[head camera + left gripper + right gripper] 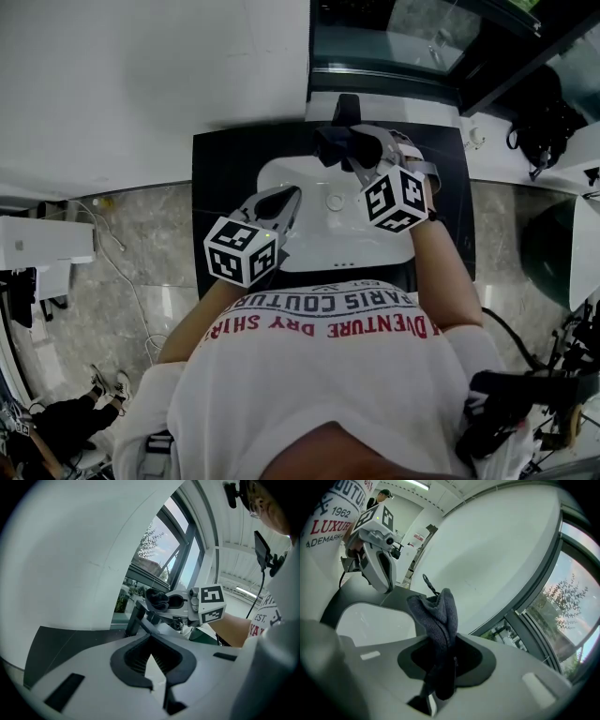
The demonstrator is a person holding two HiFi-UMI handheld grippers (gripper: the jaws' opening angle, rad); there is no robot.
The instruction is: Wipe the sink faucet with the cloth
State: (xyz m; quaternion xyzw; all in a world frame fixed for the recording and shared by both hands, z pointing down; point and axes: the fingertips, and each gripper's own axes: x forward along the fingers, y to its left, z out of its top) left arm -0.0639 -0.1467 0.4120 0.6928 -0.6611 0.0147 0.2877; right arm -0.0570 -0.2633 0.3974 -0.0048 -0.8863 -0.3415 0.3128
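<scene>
The black faucet stands at the back of the white sink. My right gripper is shut on a dark grey cloth, held just in front of the faucet. In the right gripper view the cloth bunches up out of the jaws and hides the faucet. My left gripper hangs over the sink's left rim, shut and holding nothing. The left gripper view shows the faucet with the cloth close above it, clamped in the right gripper.
The sink sits in a black counter against a white wall. A window lies behind the faucet. The person's body fills the near side; a grey stone floor lies to the left.
</scene>
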